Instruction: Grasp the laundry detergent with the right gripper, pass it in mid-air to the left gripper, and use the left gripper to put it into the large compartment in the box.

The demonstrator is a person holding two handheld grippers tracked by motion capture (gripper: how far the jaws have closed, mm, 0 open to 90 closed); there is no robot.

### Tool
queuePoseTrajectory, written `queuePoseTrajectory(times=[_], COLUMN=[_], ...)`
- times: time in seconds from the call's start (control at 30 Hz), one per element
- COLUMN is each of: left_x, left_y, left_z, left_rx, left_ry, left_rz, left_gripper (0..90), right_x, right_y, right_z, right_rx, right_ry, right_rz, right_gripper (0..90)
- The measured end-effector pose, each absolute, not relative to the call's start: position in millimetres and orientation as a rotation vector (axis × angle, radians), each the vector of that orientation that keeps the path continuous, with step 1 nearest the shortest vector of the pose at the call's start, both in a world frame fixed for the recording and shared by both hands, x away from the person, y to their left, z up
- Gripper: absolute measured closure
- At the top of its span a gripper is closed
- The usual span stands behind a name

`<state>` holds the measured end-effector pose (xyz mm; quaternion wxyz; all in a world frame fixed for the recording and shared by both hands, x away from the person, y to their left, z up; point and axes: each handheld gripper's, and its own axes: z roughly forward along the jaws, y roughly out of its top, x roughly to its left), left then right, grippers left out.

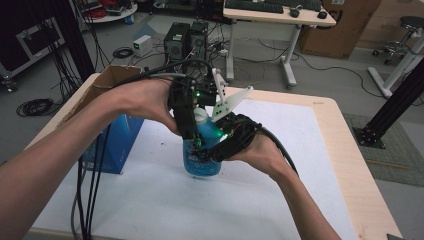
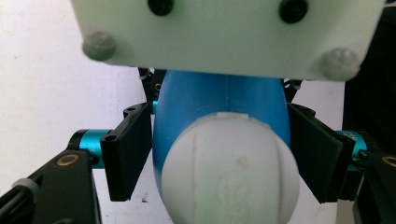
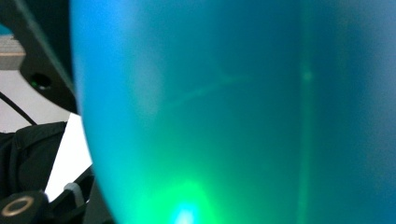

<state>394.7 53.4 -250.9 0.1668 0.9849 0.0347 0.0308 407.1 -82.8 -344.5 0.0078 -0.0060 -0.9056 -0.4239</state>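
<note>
Together our tools meet at a blue bottle [image 1: 202,162] standing upright near the middle of the bench [image 1: 320,165]. Our left tool [image 1: 192,142] comes down from above, and its own view shows both black jaws pressed against the bottle's [image 2: 224,100] blue sides just below the white cap [image 2: 231,170], so it is clenched on the bottle. Our right tool [image 1: 212,152] lies against the bottle's right side; its view is so close to the blue wall [image 3: 233,112] that we cannot tell how its jaws stand. Left of the bottle stands a blue box [image 1: 117,142], and behind that a cardboard box [image 1: 112,77] at the bench's far left corner.
</note>
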Motion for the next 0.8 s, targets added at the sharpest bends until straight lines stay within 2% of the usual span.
queuePoseTrajectory(times=[0.63,0.8], left_x=[393.6,392.3], left_y=[51.7,51.6], left_z=[-251.4,-250.7], left_rx=[2.819,2.819], left_ry=[0.068,0.064], left_rz=[0.098,0.107], left_gripper=[37.5,37.9], right_x=[405.9,405.5], right_y=[-82.1,-82.1], right_z=[-345.0,-345.5], right_rx=[-0.026,-0.023], right_ry=[-2.822,-2.814], right_rz=[-1.324,-1.339], right_gripper=[44.6,44.4])
